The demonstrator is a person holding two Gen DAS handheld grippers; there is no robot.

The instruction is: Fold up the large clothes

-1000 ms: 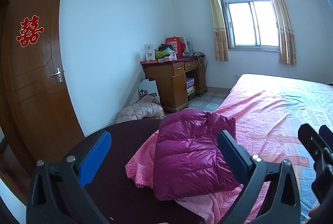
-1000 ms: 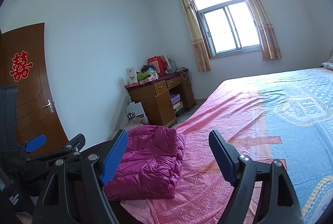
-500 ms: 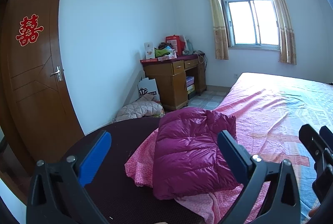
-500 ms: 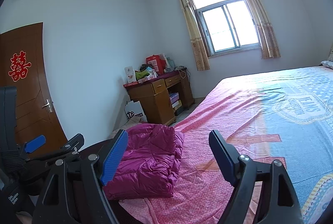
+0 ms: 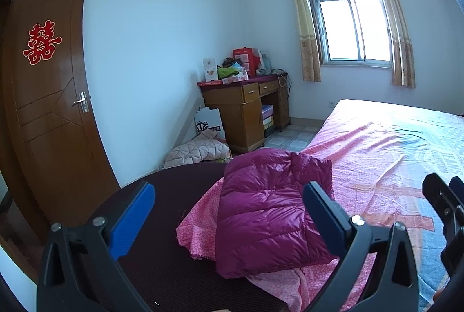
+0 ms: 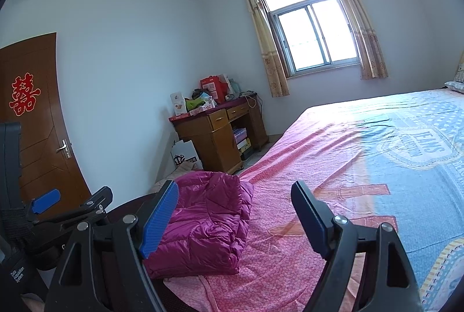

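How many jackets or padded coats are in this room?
2. A folded magenta puffer jacket lies at the bed's near corner. A pale quilted coat is heaped on the floor beside the wooden desk. Others may be hidden.

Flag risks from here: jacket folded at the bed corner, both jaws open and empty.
1. The magenta puffer jacket sits near the edge of the bed, partly over a hanging flap of pink sheet; a nudge could slide it off.
2. The padding is puffy, so the fold may spring open.
3. The left gripper and right gripper hang close together; they could collide on a joint reach.
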